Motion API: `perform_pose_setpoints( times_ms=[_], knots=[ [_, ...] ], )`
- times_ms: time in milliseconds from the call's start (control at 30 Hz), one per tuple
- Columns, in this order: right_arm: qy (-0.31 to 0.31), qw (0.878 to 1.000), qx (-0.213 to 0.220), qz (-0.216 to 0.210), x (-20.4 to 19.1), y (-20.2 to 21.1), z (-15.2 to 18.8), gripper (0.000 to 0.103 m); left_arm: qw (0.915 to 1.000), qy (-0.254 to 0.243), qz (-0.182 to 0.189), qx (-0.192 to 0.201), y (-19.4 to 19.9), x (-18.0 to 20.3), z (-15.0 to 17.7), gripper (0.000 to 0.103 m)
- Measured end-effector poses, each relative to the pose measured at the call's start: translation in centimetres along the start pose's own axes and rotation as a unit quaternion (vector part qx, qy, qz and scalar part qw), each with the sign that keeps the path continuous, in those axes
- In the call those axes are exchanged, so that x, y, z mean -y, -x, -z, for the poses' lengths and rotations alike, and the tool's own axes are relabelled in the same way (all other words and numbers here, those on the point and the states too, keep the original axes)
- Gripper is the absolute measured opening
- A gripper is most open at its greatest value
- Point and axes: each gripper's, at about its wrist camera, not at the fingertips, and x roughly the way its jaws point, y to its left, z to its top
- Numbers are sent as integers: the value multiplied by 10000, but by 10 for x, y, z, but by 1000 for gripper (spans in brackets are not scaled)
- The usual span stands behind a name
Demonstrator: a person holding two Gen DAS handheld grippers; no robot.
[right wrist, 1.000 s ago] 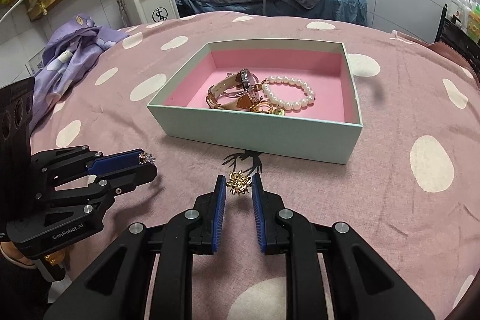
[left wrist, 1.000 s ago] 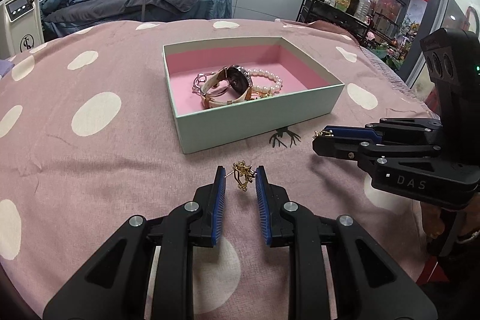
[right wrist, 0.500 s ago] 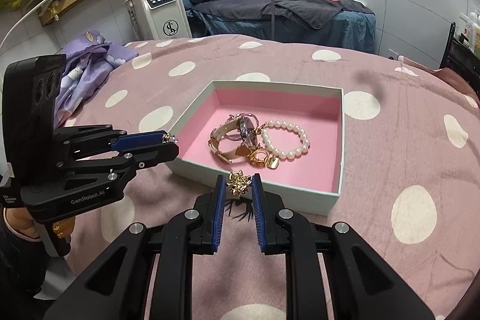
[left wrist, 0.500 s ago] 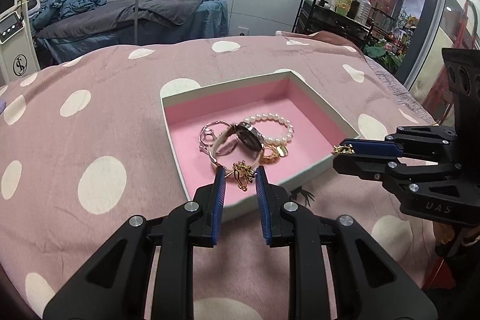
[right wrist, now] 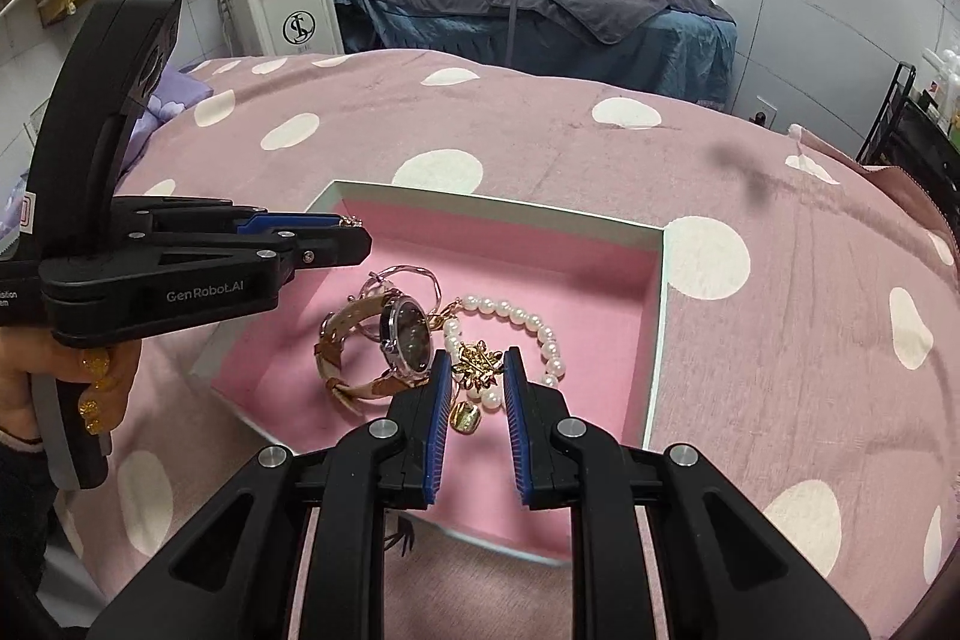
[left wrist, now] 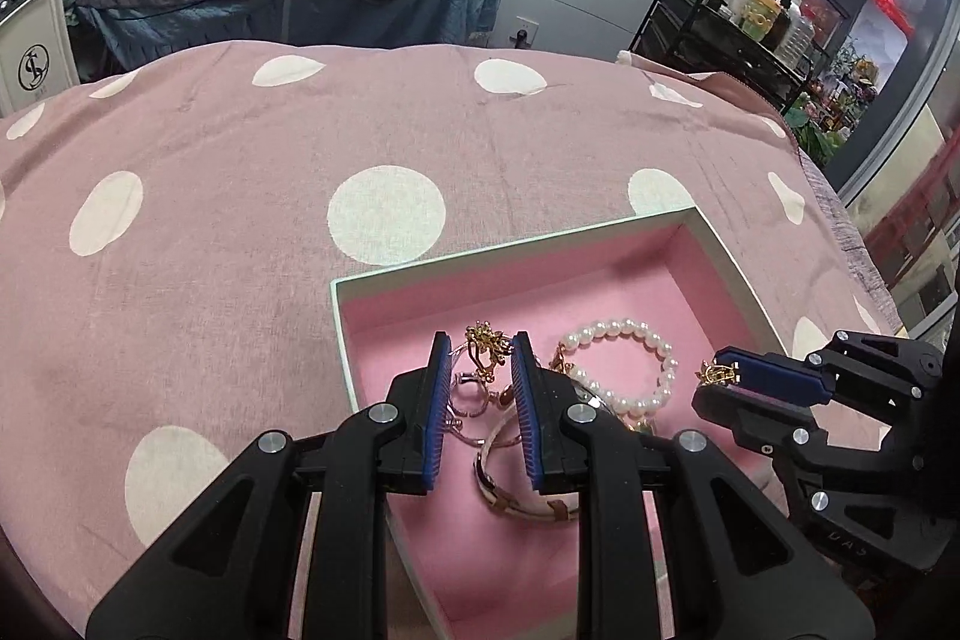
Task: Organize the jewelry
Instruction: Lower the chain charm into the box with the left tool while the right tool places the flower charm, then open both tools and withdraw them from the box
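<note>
Earrings are in the air, one gold piece per gripper, both hanging over the pink-lined box (right wrist: pixel 654 316). The left gripper (left wrist: pixel 478 349) pinches its gold earring (left wrist: pixel 487 347) narrowly between the blue pads, above the near-left part of the box. The right gripper (right wrist: pixel 476 363) grips a matching gold flower earring (right wrist: pixel 477 366) the same way, right over the pearl bracelet (right wrist: pixel 516 325).

Trouble I can see coming: a drop from here lands on the pile. Below sit the watch (right wrist: pixel 408 334), a silver bangle (right wrist: pixel 399 280) and the pearls, all touching, so a spiky little earring could snag in the strand or slip under the strap. The two grippers are also near each other; a careless swing might knock one piece loose early. And the pair may land well apart, hardly organized. The far-right pink floor looks like the safer spot.
</note>
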Motion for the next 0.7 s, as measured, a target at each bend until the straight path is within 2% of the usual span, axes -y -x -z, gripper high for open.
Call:
perform_pose_setpoints(
  times_ms=[300,700],
  knots=[
    [5,9998,-168,81,1,-18,-2,17,9997,-12,-96,-237,-25,2,-6,21],
    [237,9992,-191,251,-6,-24,0,18,9993,-175,-257,-223,-28,11,-9,22]
  ],
)
